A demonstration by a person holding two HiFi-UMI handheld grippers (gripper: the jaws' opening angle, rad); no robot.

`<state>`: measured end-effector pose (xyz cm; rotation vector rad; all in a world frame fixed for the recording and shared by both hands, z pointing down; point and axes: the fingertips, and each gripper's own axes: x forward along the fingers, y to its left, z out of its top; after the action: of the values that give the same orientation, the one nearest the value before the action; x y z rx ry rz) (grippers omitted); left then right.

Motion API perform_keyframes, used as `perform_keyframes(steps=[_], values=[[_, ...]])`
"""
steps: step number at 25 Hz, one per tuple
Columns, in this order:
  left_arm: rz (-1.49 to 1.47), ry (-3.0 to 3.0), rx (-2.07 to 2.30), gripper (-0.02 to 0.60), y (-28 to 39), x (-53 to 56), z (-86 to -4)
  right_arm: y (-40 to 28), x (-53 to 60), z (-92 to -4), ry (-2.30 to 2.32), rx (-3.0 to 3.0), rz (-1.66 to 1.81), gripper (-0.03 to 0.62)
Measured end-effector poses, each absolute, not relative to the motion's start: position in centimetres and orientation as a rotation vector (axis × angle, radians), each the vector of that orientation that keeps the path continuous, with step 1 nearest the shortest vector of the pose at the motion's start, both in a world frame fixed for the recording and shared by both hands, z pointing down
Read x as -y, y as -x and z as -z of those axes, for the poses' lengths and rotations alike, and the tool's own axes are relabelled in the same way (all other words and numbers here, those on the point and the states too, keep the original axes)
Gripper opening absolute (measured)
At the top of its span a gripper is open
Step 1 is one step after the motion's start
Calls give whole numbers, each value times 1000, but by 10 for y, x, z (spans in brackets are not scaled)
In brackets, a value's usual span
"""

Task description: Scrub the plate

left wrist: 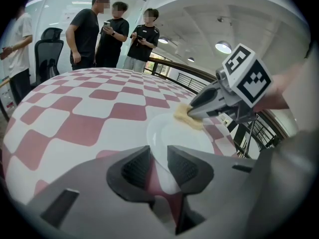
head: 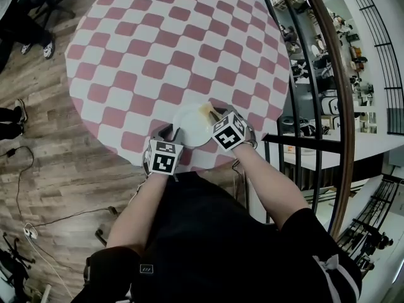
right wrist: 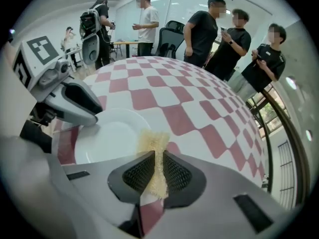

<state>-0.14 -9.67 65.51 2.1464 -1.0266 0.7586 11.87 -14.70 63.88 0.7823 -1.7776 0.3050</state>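
Observation:
A white plate (head: 191, 126) lies near the front edge of the round pink-and-white checked table (head: 158, 49). My left gripper (head: 172, 131) is shut on the plate's near-left rim; in the left gripper view the rim (left wrist: 160, 159) runs between the two pads. My right gripper (head: 213, 114) is shut on a thin yellow sponge (right wrist: 154, 146), which stands upright between its pads. The sponge's lower end rests on the plate's far-right rim (left wrist: 187, 116). In the right gripper view the plate (right wrist: 112, 138) shows bare and white, with the left gripper (right wrist: 92, 116) at its left rim.
The table's edge runs just in front of the plate. A curved railing (head: 328, 74) borders the right side, with a drop beyond it. Three people (right wrist: 219, 29) stand past the table's far side, and an office chair (left wrist: 47, 49) stands to the left.

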Motion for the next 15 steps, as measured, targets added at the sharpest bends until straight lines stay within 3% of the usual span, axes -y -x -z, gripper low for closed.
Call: perform_keyframes(steps=[3,8,15], values=[[-760,-2145,1017,109,1,95,-654,-114,168,-620,-877,1840,-367,44],[-765,-2155,1011,109,1,91,-651,-37,138,-614,-688,2041,-646,44],[-790,-2148,995,109,1,87,-654,-12,120,-649,-550,1940,-378,44]])
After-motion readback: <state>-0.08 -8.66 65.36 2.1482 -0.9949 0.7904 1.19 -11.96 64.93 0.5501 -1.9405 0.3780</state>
